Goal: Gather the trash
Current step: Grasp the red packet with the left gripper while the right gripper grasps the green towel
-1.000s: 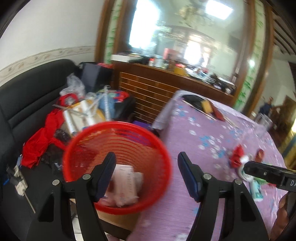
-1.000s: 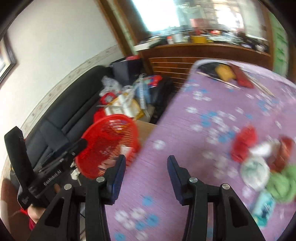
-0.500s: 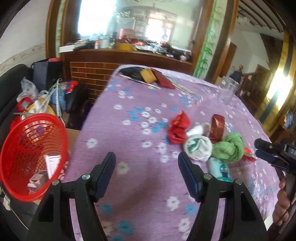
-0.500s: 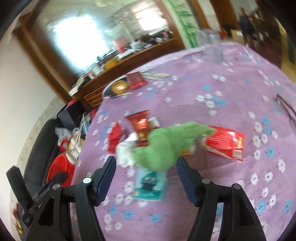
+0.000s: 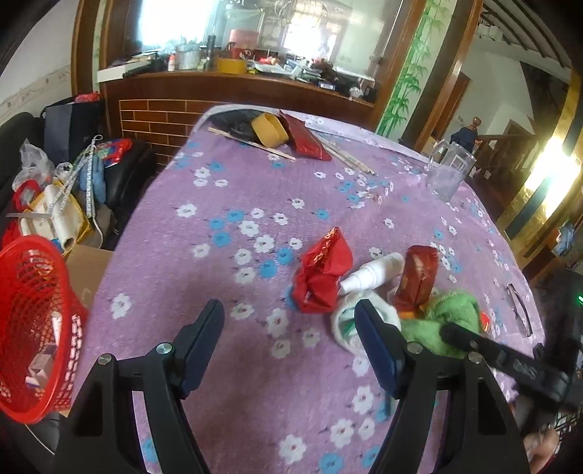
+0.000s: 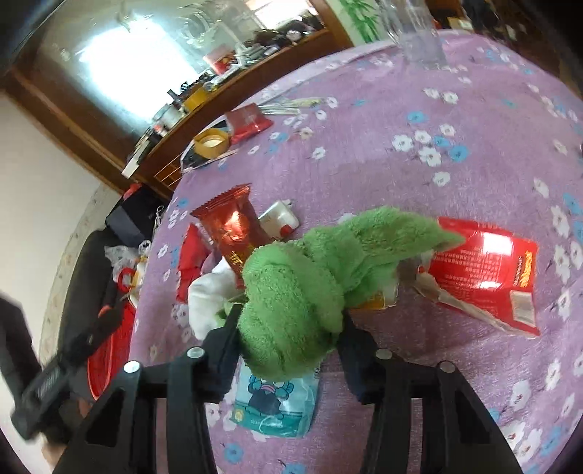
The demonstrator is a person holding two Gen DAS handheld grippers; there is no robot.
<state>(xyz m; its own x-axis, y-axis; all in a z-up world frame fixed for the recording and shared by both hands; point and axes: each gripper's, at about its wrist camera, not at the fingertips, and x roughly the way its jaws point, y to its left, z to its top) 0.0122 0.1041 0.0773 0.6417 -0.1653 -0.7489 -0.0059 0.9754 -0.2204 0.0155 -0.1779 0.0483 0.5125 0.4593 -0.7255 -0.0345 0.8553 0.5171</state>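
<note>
Now swung from the red basket (image 5: pixel 34 321), the open right gripper (image 6: pixel 288 342) straddles a green cloth (image 6: pixel 309 284) at centre frame; left gripper (image 5: pixel 291 339) open, empty.

Daylight pours from the blown-out window (image 5: pixel 164 22) behind the cluttered counter, and a second glare burns at the right edge of the left view. The desk (image 5: pixel 255 189) is evenly lit, its shadows soft. Fisheye bending curves every edge into black corners. The right view is slightly smeared; the red packet (image 6: pixel 484 262) glints.
</note>
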